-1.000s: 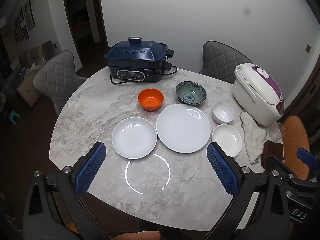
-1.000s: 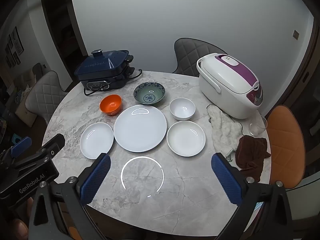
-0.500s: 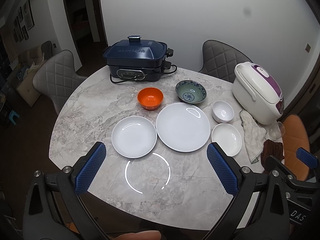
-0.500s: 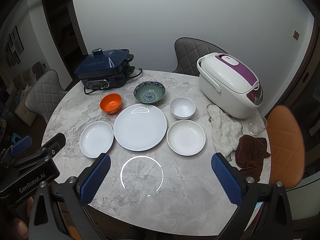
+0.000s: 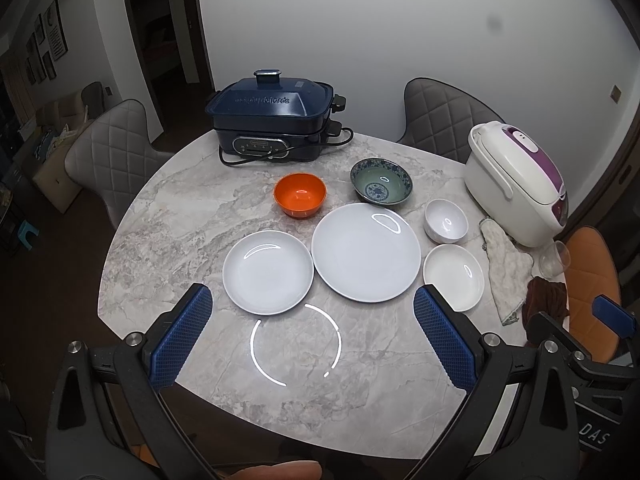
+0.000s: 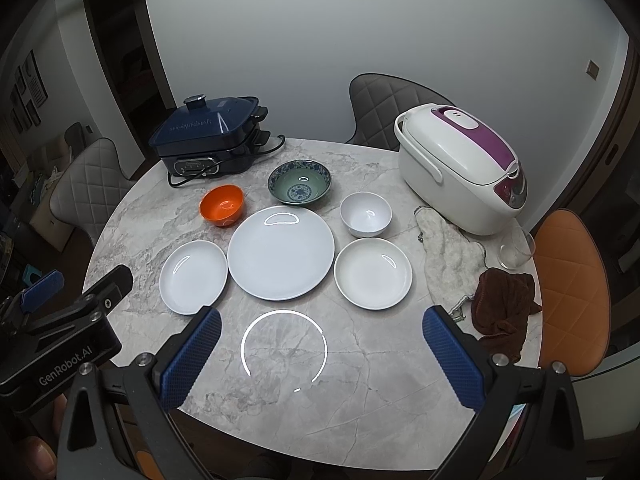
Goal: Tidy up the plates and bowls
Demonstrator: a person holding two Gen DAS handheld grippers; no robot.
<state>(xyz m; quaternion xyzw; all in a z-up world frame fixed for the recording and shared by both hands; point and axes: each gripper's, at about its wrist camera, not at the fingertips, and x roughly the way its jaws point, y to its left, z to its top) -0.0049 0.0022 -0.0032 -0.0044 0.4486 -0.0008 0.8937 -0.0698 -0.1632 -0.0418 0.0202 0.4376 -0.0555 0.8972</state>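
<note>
The left gripper (image 5: pixel 312 344) and the right gripper (image 6: pixel 322 356) are both spread wide, holding nothing, above the near side of the round table (image 5: pixel 192 216). Just past them sit a middle plate (image 5: pixel 267 272), a big plate (image 5: pixel 366 252) and a small plate (image 5: pixel 454 276) in a row. Farther back are an orange bowl (image 5: pixel 300 195), a green bowl (image 5: pixel 381 182) and a white bowl (image 5: pixel 446 221).

This was a home dining room. Ahead of the gripper stood a round marble table (image 5: pixel 168 216) ringed by quilted chairs (image 5: pixel 108 152), bearing an electric cooker (image 5: pixel 276 120) and a rice cooker (image 6: pixel 460 164). Framed pictures (image 5: pixel 48 40) hung far left.
</note>
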